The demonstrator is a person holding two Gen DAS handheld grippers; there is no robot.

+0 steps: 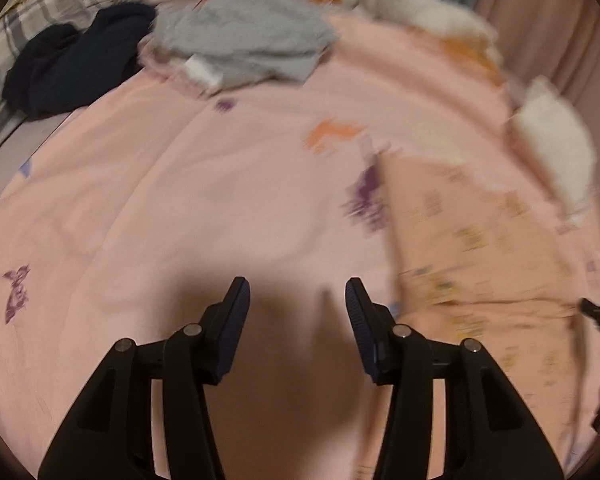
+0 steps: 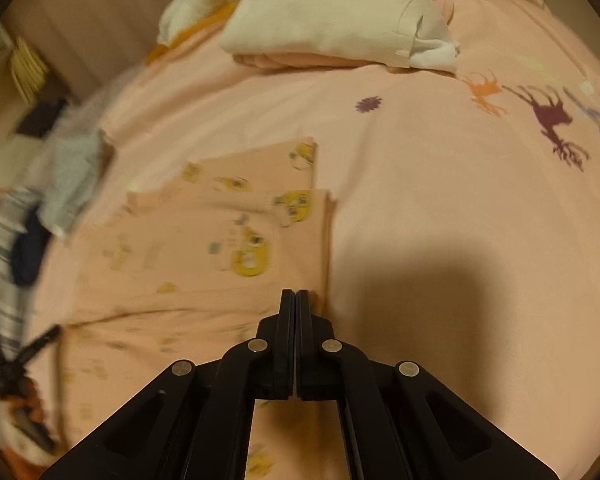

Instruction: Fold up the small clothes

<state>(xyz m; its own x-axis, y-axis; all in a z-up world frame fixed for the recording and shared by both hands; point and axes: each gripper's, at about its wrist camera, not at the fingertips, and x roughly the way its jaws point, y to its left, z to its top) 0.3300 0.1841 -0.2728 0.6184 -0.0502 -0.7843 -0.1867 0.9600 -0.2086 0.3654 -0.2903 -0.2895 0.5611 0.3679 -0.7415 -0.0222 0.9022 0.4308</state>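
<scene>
The peach printed garment lies flat on the bed's pink cover, partly folded with one layer stacked over another, so its edges line up for the next fold. The right tool is clenched, its tips at the garment's near right edge; whether cloth is pinched between them cannot be told. The left tool is released, jaws spread over bare cover beside the garment's left edge, probably ready to take a corner. Folded pieces wait at the bed's far edge.
</scene>
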